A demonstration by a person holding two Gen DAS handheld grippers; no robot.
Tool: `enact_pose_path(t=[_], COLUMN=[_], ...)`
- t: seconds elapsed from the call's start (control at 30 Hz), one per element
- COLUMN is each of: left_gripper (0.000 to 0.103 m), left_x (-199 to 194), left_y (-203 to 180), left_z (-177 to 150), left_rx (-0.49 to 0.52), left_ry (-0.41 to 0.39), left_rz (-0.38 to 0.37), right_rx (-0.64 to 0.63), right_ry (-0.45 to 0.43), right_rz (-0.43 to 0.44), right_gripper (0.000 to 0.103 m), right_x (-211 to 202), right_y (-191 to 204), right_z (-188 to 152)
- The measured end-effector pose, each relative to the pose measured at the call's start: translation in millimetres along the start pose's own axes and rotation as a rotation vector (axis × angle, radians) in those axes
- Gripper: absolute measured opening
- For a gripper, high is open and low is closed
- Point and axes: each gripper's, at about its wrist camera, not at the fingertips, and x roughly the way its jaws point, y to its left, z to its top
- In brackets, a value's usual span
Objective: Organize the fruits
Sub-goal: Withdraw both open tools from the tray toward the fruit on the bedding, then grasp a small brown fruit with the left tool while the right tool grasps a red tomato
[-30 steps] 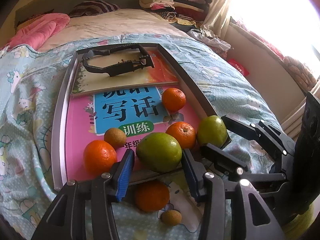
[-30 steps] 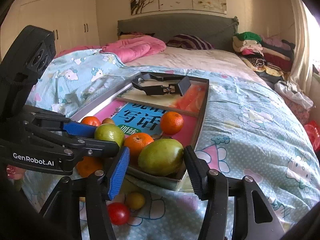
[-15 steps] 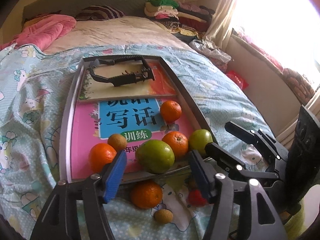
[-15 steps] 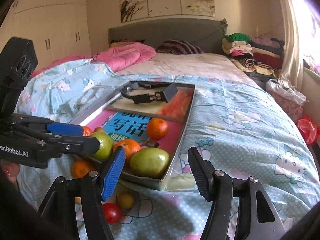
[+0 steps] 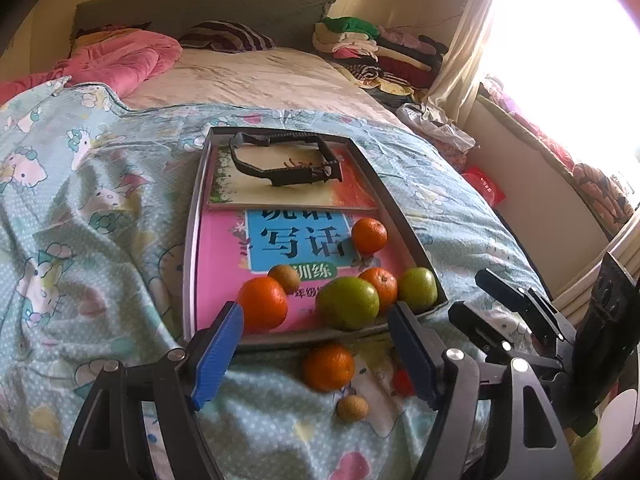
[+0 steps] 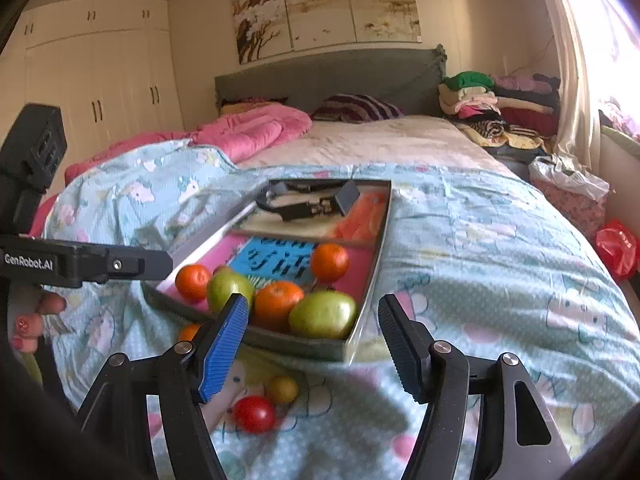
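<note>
A grey tray on the bed holds books, three oranges, a small brown fruit and two green fruits. On the blanket before it lie an orange, a brown fruit and a red tomato. My left gripper is open and empty, above the loose orange. My right gripper is open and empty, just short of the tray's near edge and the green fruit.
A black plastic frame lies on the books at the tray's far end. Pink quilt and pillows lie at the bed head. Clothes are piled at the right. The bed edge drops off to the right.
Both grippers have drawn back from the tray and risen. Each had a green fruit between its fingers a second ago; the fruits now rest in the tray, free of the fingers.
</note>
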Motion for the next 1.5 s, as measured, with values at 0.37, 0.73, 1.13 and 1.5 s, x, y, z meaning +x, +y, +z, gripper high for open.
enact_pose_path(t=[0.37,0.73,1.13,1.5], left_gripper=[0.075,0.059,0.04,0.024], left_x=[5,12,24,48], left_y=[-4,-16,-32,-38], left_z=[-33,-63,-73,-77], left_rx=[0.038,0.091,0.151,0.18], left_ry=[0.053,0.09,0.126,0.169], left_rz=[-0.001,-0.023,-0.056,-0.007], right_rx=[-0.027,-0.021,-0.005,0.075], right_ry=[0.088,0.197,0.311,0.238], right_rz=[0.008,0.009,0.024,0.078], right_gripper=[0.069,0.068,0.029,0.029], right_x=[0,6,34,18], right_y=[23,40,38,25], right_z=[-24,-42,-51,-43])
